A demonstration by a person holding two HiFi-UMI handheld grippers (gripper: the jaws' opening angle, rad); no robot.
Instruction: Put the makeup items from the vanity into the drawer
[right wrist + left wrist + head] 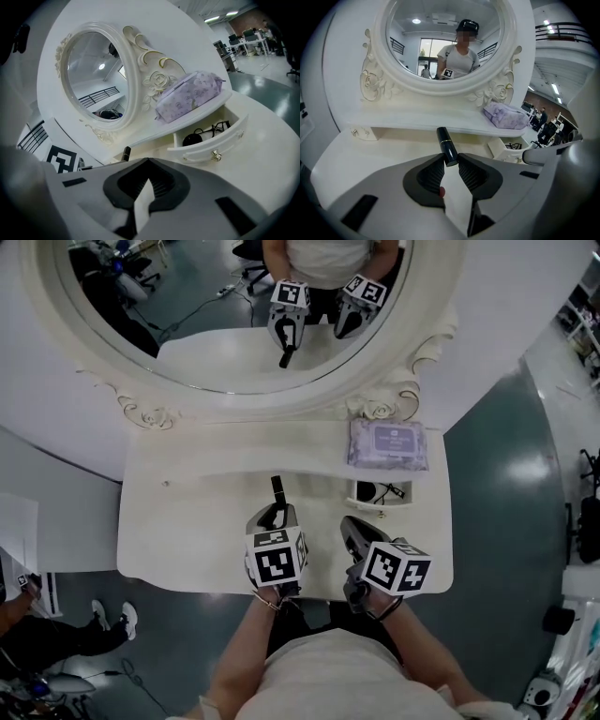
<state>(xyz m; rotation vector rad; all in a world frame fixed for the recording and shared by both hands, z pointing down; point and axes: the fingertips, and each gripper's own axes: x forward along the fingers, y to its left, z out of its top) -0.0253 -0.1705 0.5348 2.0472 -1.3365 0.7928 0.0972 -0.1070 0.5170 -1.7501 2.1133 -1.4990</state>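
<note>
Black lipstick (446,146) lengthwise toward mirror (445,47)

left tool (274,513) / right tool (349,524): grey, black ribbed pads (433,175) | cubes (277,560): black-white markers | shirt (323,681): pale, perhaps white

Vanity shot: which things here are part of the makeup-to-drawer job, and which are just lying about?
Job:
- black lipstick, gripped in the left gripper
- open drawer, black items already inside
- purple pouch on the shelf, probably yet to go in

Just there:
- oval mirror
- right gripper, shut and empty
</note>
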